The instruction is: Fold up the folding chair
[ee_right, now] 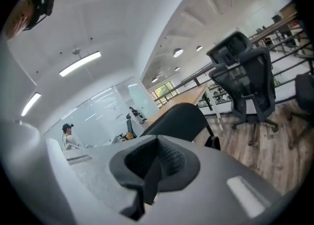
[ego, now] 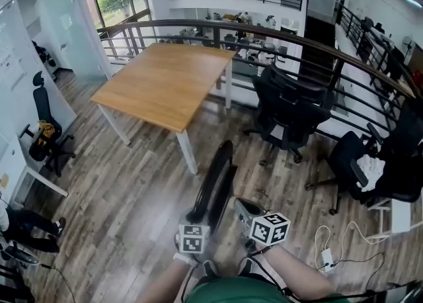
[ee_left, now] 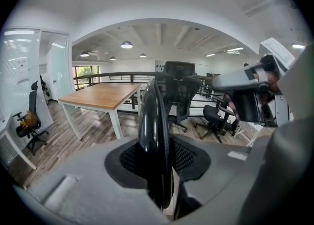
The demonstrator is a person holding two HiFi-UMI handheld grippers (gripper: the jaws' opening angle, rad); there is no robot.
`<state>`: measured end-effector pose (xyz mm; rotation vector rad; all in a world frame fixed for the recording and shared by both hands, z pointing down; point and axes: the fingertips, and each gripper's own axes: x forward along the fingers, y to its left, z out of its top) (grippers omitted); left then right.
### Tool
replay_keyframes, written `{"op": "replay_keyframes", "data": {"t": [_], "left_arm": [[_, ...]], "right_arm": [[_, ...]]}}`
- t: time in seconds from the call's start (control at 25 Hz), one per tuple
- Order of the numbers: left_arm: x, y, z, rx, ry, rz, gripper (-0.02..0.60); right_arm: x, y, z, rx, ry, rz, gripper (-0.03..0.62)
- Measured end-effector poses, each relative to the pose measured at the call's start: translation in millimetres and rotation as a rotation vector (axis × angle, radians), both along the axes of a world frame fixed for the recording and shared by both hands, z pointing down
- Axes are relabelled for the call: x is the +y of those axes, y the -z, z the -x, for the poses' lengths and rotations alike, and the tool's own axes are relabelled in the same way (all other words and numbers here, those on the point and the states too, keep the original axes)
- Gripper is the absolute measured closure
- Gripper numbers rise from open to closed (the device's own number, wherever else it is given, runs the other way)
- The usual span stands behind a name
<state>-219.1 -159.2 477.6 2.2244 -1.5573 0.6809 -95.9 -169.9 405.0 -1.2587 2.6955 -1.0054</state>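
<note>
Folding chair (ego: 215, 186): folded flat, upright on the wood floor (ego: 132, 182), edge-on before the person.
Left tongs (ego: 198, 217): clamped on the chair's black rim.
Right tongs (ego: 243, 208): fully closed, empty, just beside the chair.
Around: wooden table (ego: 165, 83) and black office chairs (ego: 287, 106) beyond, by the railing (ego: 317, 50).

Black folding chair (ego: 216, 186): collapsed flat, seen edge-on, upright with slight tilt, rounded glossy rim.
</note>
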Motion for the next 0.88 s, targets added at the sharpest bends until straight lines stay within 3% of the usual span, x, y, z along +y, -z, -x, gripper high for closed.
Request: {"op": "replay_keyframes", "data": {"t": [0.28, 0.56, 0.68, 0.88], "left_arm": [[4.9, 3.4, 4.9, -0.009, -0.001, 0.0, 0.465], [-0.6, 3.5, 7.0, -0.005, -0.011, -0.013, 0.465], [-11.4, 7.0, 2.8, -0.001, -0.008, -0.014, 0.465], [-7.9, 3.3, 0.9, -0.002, -0.006, -0.003, 0.465]], "right_arm": [[22.8, 63.6, 4.4, 0.132, 0.067, -0.283, 0.589], [29.5, 123.3, -8.8, 0.234, -0.011, -0.534, 0.591], [21.0, 134.9, -15.3, 0.261, -0.028, -0.573, 0.591], [20.1, 126.5, -16.8, 0.273, -0.031, -0.556, 0.591]]}}
